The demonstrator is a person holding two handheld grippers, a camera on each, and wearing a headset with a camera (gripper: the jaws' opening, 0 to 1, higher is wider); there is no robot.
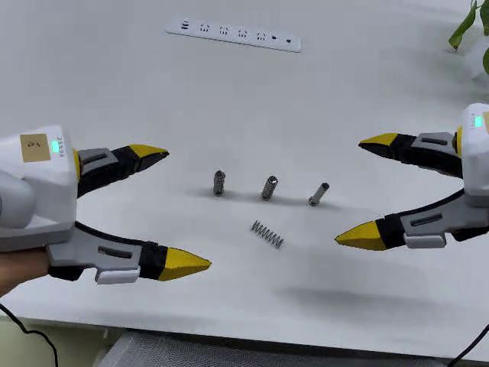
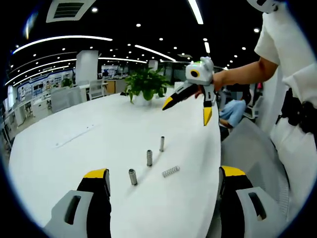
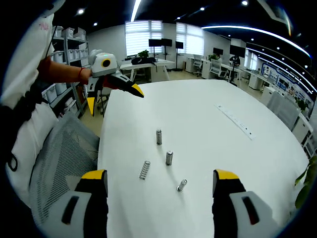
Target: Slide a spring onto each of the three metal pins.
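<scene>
Three short metal pins stand in a row on the white table (image 1: 114, 84). The left pin (image 1: 219, 183) and the middle pin (image 1: 269, 187) each wear a spring. The right pin (image 1: 318, 194) looks bare. A loose spring (image 1: 267, 234) lies flat just in front of the row. My left gripper (image 1: 179, 208) hovers open to the left of the pins, holding nothing. Open as well, my right gripper (image 1: 355, 191) hangs to their right. The left gripper view shows the bare pin (image 2: 162, 144) farthest and the loose spring (image 2: 170, 171) between my jaws' lines. In the right gripper view the bare pin (image 3: 182, 185) is nearest.
A white power strip (image 1: 233, 34) lies at the far side of the table. A green plant (image 1: 470, 27) stands at the far right corner. A mesh chair (image 3: 64, 158) sits beside the table's near edge, by the person.
</scene>
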